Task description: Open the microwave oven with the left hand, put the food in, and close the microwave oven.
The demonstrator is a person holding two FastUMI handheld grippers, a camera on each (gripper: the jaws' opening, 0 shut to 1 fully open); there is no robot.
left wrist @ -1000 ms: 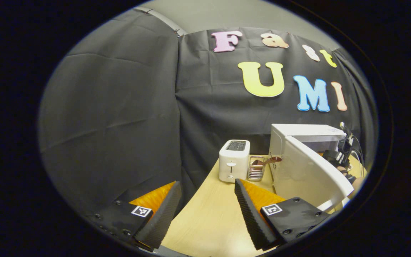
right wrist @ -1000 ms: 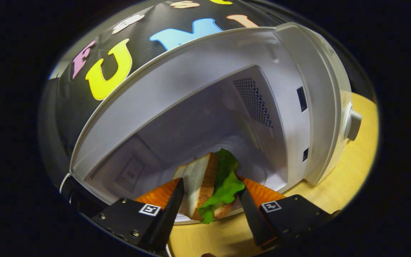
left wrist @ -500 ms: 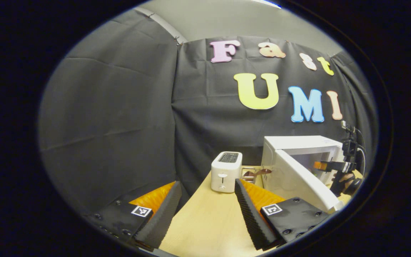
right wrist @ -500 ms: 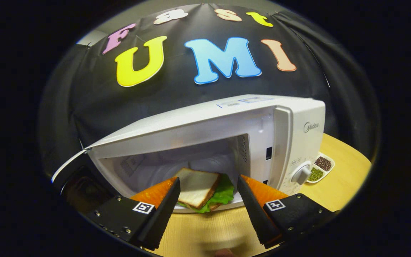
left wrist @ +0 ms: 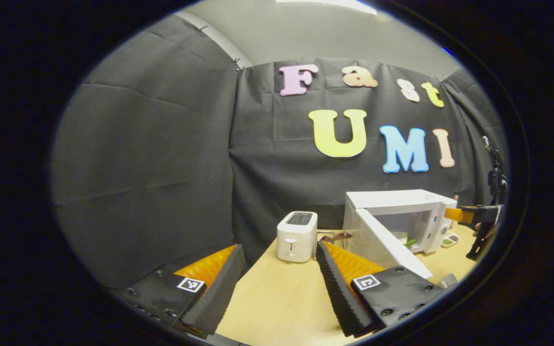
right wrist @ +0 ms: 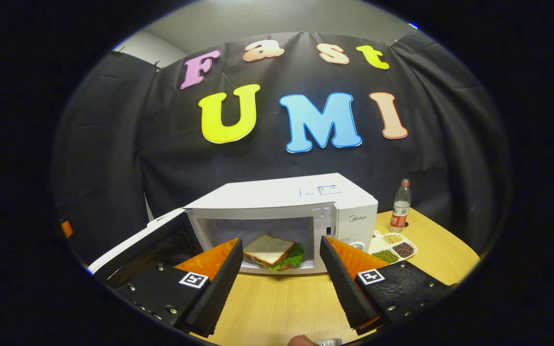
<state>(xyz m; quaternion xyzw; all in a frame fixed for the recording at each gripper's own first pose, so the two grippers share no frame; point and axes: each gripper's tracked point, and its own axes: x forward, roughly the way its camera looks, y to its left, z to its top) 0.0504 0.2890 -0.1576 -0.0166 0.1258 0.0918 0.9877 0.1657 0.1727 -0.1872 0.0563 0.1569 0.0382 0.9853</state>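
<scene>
Microwave (right wrist: 301, 211) now far from both cameras; door (right wrist: 147, 242) open at left. Right hand-held gripper (right wrist: 282, 274) has backed out, spread and empty; sandwich (right wrist: 273, 252) stays inside the cavity. Left hand-held gripper (left wrist: 277, 278) spread, empty, above counter (left wrist: 282, 298). Judgement: loading done, closing remains. Front brand word visible, not transcribed.

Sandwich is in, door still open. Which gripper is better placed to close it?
Left, probably. The open door swings out toward the left gripper, whose fingers are open and empty. The right gripper faces the sandwich in the cavity, with the door off to its side.
</scene>
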